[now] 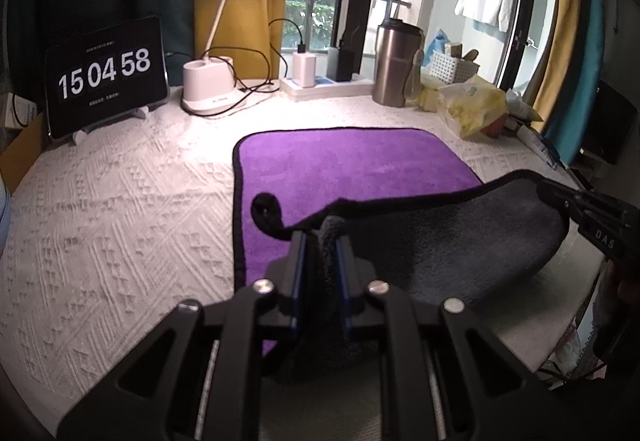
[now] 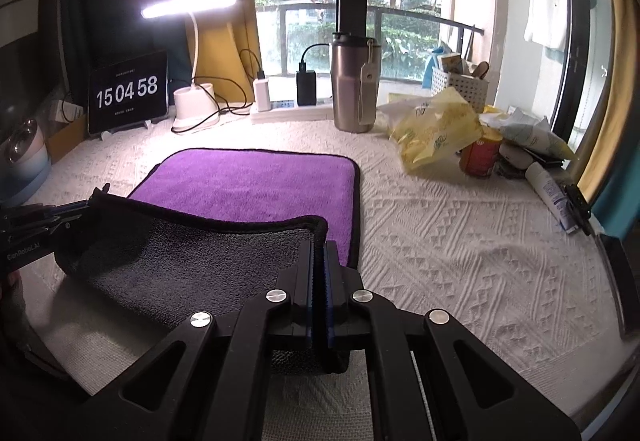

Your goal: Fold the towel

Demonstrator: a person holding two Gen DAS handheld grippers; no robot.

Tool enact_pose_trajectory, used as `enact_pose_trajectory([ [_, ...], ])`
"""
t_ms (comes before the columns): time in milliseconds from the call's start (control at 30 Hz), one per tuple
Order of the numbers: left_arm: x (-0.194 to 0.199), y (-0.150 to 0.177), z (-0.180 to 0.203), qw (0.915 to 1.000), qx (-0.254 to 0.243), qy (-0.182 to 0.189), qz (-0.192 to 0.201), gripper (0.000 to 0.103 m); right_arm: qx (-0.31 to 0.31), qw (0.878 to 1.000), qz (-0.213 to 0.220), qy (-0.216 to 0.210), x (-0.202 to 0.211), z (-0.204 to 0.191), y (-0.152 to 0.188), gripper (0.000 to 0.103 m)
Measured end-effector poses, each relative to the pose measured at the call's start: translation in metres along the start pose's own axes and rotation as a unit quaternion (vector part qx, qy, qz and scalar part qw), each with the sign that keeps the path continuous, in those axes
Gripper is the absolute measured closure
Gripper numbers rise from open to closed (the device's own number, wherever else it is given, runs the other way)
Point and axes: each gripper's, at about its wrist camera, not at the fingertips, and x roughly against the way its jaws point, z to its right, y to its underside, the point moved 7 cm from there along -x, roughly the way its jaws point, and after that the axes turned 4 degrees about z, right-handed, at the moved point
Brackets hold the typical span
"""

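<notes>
A towel, purple on top point(image 1: 352, 165) and grey underneath, with a black border, lies on the white textured tablecloth point(image 1: 120, 225). Its near edge is lifted and curls toward the far side, showing the grey side point(image 2: 180, 265). My left gripper point(image 1: 323, 241) is shut on the near left corner. My right gripper point(image 2: 319, 245) is shut on the near right corner. Each gripper shows in the other view, the right gripper in the left wrist view point(image 1: 560, 197) and the left gripper in the right wrist view point(image 2: 76, 207). The purple far half point(image 2: 256, 181) lies flat.
At the back stand a tablet clock point(image 1: 106, 75), a lit desk lamp point(image 1: 208, 85), chargers on a power strip point(image 1: 320, 81) and a steel tumbler point(image 2: 354, 85). Yellow bags point(image 2: 436, 129), a can point(image 2: 480, 155) and tubes point(image 2: 550, 193) crowd the right side.
</notes>
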Motion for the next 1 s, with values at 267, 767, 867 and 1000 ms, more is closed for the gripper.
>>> enact_pose_trajectory([
  [267, 0.005, -0.015, 0.0, 0.9997, -0.007, -0.005, 0.022, 0.088, 0.006, 1.0, 0.024, 0.01, 0.005, 0.002, -0.013, 0.098],
  [767, 0.008, -0.041, -0.005, 0.9978, -0.027, -0.02, 0.057, 0.088, 0.017, 0.998, 0.055, 0.018, -0.002, 0.004, -0.038, 0.098],
  [867, 0.006, -0.047, -0.006, 0.9974, -0.03, -0.02, 0.062, 0.088, 0.019, 0.998, 0.059, 0.019, -0.004, 0.005, -0.042, 0.098],
  [1000, 0.004, -0.053, -0.006, 0.9968, -0.034, -0.022, 0.068, 0.088, 0.023, 0.997, 0.065, 0.022, -0.006, 0.005, -0.048, 0.098],
])
